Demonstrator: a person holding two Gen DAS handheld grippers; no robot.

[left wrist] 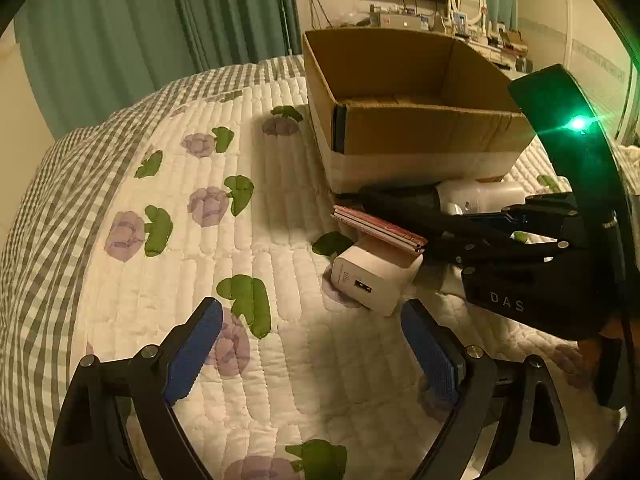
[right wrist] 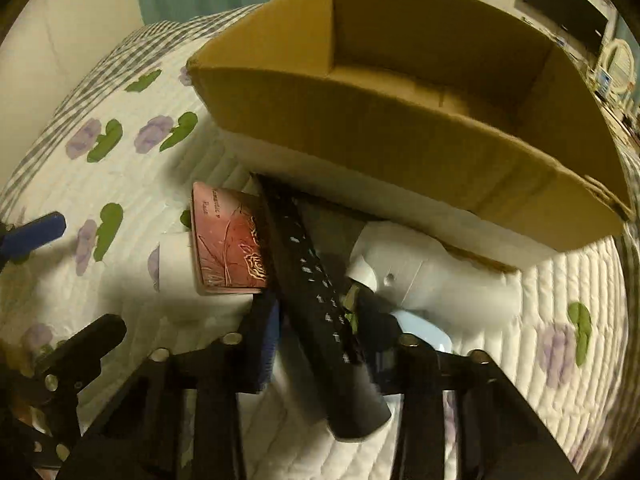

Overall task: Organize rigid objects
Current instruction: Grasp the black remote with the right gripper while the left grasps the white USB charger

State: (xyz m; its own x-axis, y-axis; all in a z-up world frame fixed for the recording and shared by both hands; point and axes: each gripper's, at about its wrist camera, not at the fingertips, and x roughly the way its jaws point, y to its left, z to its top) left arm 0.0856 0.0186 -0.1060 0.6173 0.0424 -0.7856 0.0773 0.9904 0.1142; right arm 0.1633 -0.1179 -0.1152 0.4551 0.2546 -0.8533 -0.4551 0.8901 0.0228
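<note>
A black remote control (right wrist: 304, 256) lies slanted on the quilt in front of the cardboard box (right wrist: 360, 128). My right gripper (right wrist: 324, 320) is shut on its lower half, one pad on each long side. Left of the remote a red notebook (right wrist: 228, 248) leans on a white charger block (right wrist: 174, 260). In the left wrist view the charger (left wrist: 372, 276) and the notebook (left wrist: 380, 228) sit just beyond my left gripper (left wrist: 310, 312). It hangs open over the quilt with nothing between its blue pads.
A white, rounded plastic appliance (right wrist: 420, 276) lies right of the remote, against the box. The open box (left wrist: 420, 136) appears to hold nothing. The floral quilt (left wrist: 180, 240) spreads bare to the left. Green curtains and a cluttered dresser stand behind.
</note>
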